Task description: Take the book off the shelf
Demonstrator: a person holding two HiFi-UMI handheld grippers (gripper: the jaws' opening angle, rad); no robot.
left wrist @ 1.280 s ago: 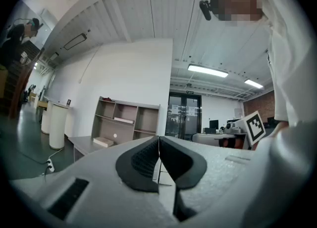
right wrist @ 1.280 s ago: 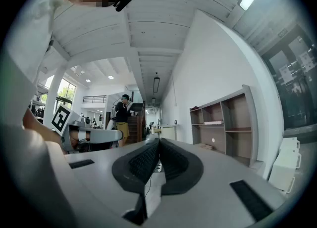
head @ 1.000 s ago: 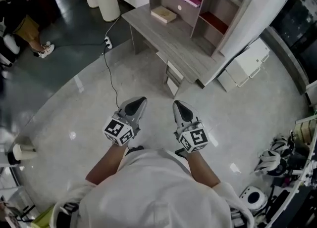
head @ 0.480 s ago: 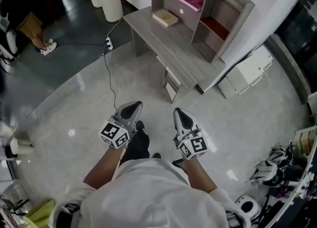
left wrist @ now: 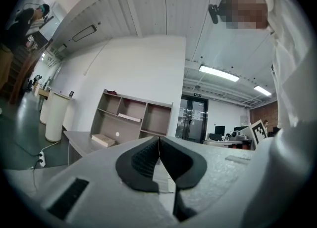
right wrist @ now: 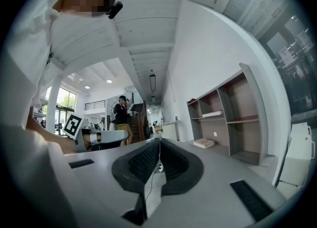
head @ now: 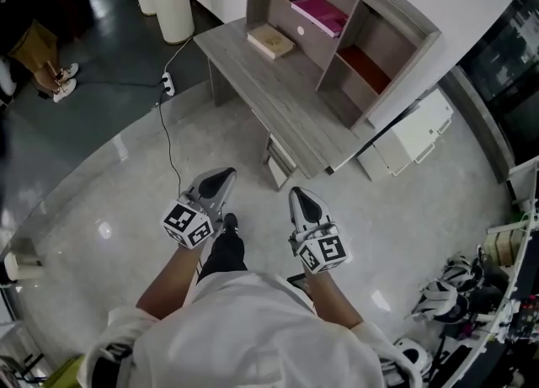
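Head view: I am holding the left tool (head: 218, 179) and the right tool (head: 301, 198) side by side over the pale floor (head: 109, 209), both pointing toward a grey counter (head: 290, 96) well ahead. Both tools are sitting fully narrow, jaws pressed together with nothing between them. The pink book (head: 321, 14) is lying flat in a middle compartment of the shelf (head: 396, 20) standing on the counter, well apart from both tools. A flat tan object (head: 270, 40) is resting on the counter in front of the shelf.
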